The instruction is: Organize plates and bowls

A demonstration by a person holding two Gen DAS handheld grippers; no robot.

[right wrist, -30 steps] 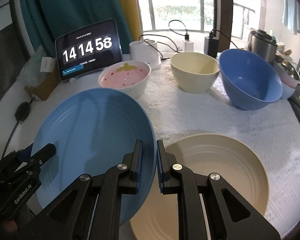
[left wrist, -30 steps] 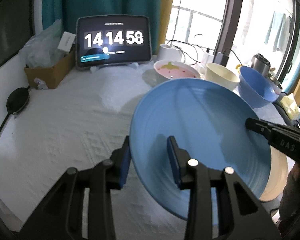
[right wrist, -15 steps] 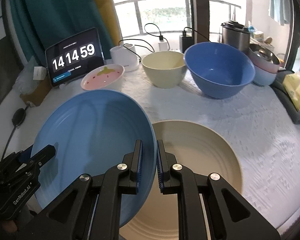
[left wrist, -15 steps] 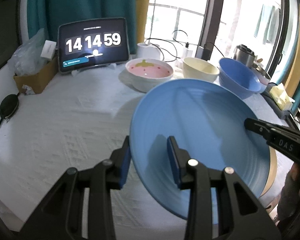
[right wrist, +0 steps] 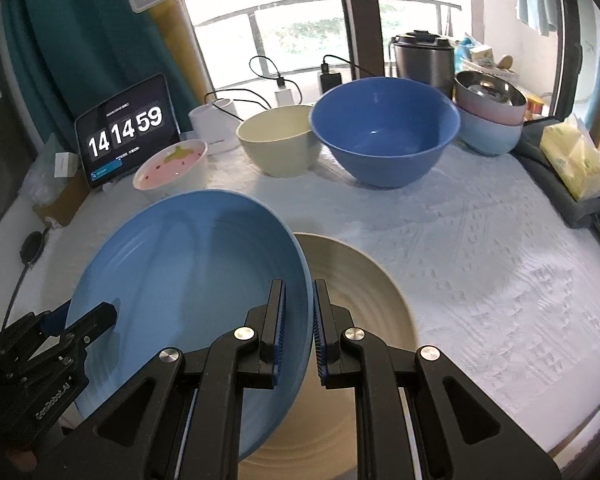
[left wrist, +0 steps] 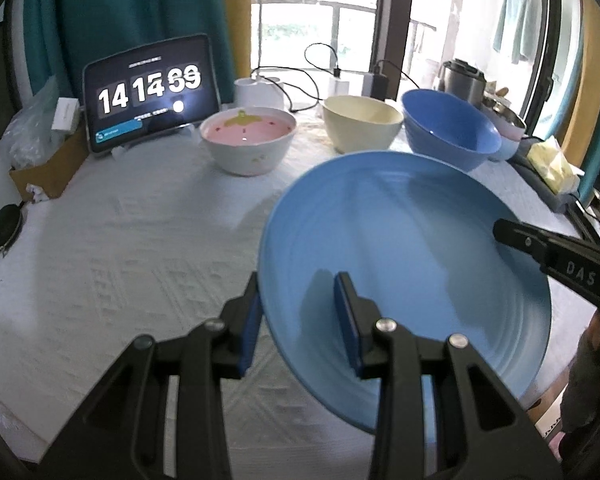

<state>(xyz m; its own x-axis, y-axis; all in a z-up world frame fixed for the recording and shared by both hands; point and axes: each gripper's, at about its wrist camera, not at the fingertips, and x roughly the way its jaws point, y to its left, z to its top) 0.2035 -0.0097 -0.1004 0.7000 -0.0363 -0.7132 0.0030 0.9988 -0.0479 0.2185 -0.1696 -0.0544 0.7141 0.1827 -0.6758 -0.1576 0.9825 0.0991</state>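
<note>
A large blue plate [left wrist: 412,248] [right wrist: 188,280] is held in the air between both grippers. My left gripper [left wrist: 300,316] straddles its left rim with a visible gap between the pads; it also shows in the right wrist view [right wrist: 84,320]. My right gripper [right wrist: 299,328] is shut on the plate's right rim; it also shows in the left wrist view [left wrist: 540,244]. A beige plate [right wrist: 360,280] lies on the table under the blue plate's right side. At the back stand a strawberry bowl [left wrist: 248,144], a cream bowl [left wrist: 362,128] and a big blue bowl [left wrist: 448,136].
A tablet clock [left wrist: 152,92] stands at the back left beside a cardboard box [left wrist: 44,172]. Stacked small bowls [right wrist: 490,120], a metal pot [right wrist: 422,60] and a tissue pack [right wrist: 576,160] sit at the back right. Chargers and cables [right wrist: 284,88] lie by the window. A white cloth [left wrist: 120,248] covers the table.
Both grippers rose with the blue plate, so the table and back bowls look lower and farther. The plate now covers more of the beige plate.
</note>
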